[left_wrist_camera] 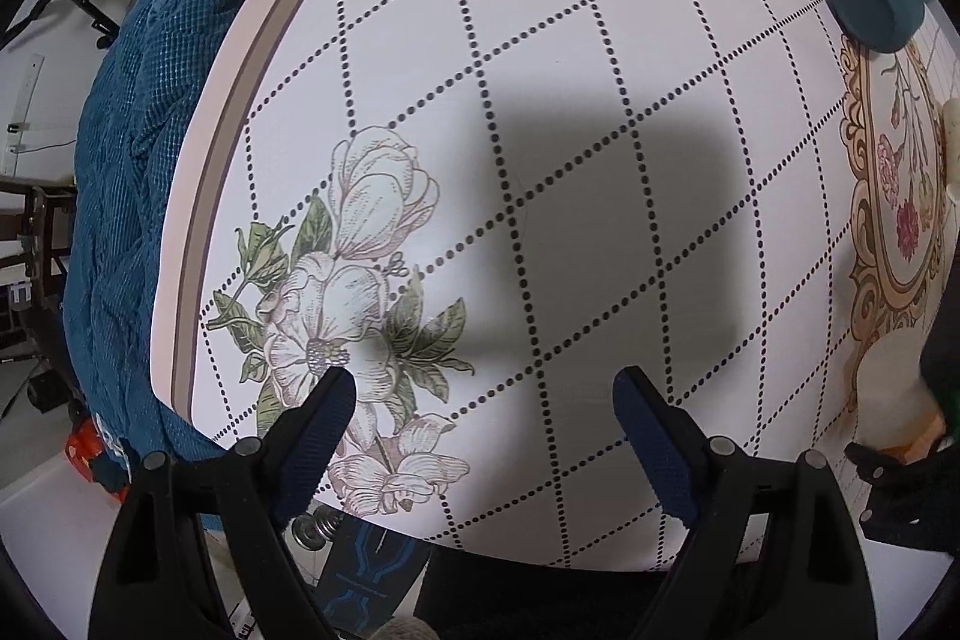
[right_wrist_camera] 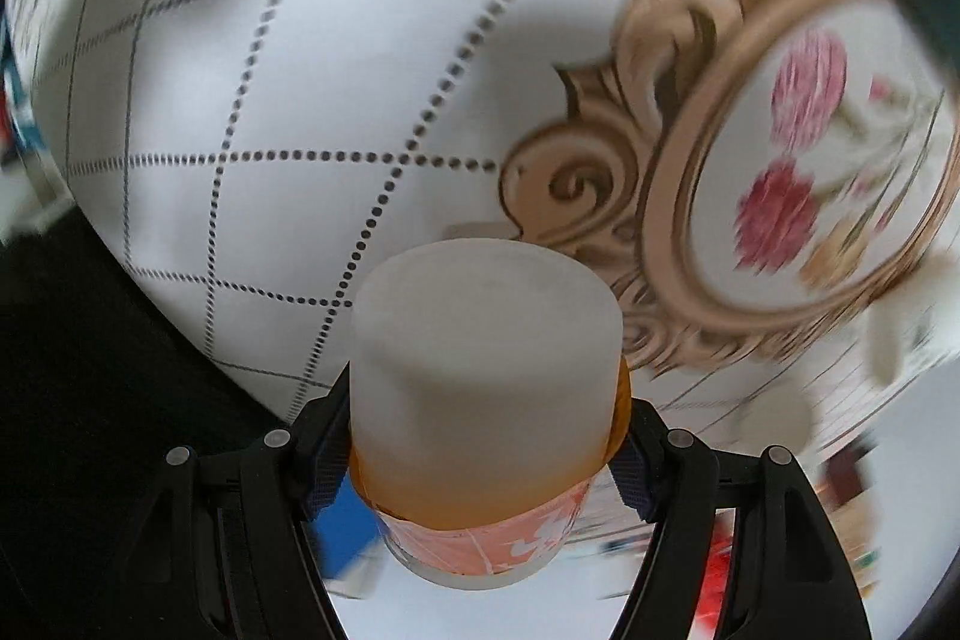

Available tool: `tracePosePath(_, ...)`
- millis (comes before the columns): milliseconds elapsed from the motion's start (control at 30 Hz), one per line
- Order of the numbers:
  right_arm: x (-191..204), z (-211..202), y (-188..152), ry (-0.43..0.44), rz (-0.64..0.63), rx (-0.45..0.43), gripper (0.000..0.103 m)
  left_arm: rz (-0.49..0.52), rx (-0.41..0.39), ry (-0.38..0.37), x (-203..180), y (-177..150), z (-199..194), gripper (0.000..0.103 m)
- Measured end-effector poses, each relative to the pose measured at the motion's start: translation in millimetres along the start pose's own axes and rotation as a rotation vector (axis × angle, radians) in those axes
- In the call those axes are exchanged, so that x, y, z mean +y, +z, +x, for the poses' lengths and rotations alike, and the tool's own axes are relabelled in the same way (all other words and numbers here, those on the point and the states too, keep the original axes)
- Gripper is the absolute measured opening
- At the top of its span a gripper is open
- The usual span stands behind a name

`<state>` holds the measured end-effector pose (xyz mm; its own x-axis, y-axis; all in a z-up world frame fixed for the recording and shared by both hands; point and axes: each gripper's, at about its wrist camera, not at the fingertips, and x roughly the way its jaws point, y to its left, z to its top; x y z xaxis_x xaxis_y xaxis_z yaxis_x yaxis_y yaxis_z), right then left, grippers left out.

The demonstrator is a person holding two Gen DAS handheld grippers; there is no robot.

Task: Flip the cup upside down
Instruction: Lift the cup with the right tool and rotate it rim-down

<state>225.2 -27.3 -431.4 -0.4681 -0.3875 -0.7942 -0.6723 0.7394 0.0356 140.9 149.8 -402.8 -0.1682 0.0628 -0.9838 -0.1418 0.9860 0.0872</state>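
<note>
In the right wrist view my right gripper [right_wrist_camera: 480,436] is shut on a frosted white cup [right_wrist_camera: 486,370] with an orange patterned band at its near end. It holds the cup above the tablecloth, and the view is blurred by motion. The same cup shows at the right edge of the left wrist view [left_wrist_camera: 894,400], with the right gripper's black body [left_wrist_camera: 900,484] beside it. My left gripper [left_wrist_camera: 486,388] is open and empty above the white tablecloth [left_wrist_camera: 540,70], near a printed flower.
A dark teal round lid or dish [left_wrist_camera: 876,4] lies at the far right of the table. A blue quilted cloth [left_wrist_camera: 138,190] hangs past the table's left edge. A gold-framed flower print [right_wrist_camera: 810,172] marks the tablecloth near the cup.
</note>
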Motion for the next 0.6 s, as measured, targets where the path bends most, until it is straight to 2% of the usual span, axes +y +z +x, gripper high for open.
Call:
tracePosePath(167, -36.4, 3.9, -1.9, 0.155, 0.131, 0.003, 0.074, 0.008, 0.004, 0.002, -6.3, -0.6, -1.5, 0.088)
tracePosePath(300, -57.0, 7.8, -3.0, 0.235, 0.203, -0.001, 0.074, 0.014, 0.005, 0.006, -13.5, -1.2, -2.7, 0.088)
tracePosePath(433, -60.1, 5.4, 8.9, 0.223, 0.222, -0.016, 0.074, 0.021, 0.003, 0.008, -21.6, -2.1, -5.7, 0.088)
tracePosePath(600, -75.7, 2.6, 9.7, 0.256, 0.258, -0.009, 0.077, 0.032, 0.001, 0.013, -32.7, -1.7, -8.7, 0.088)
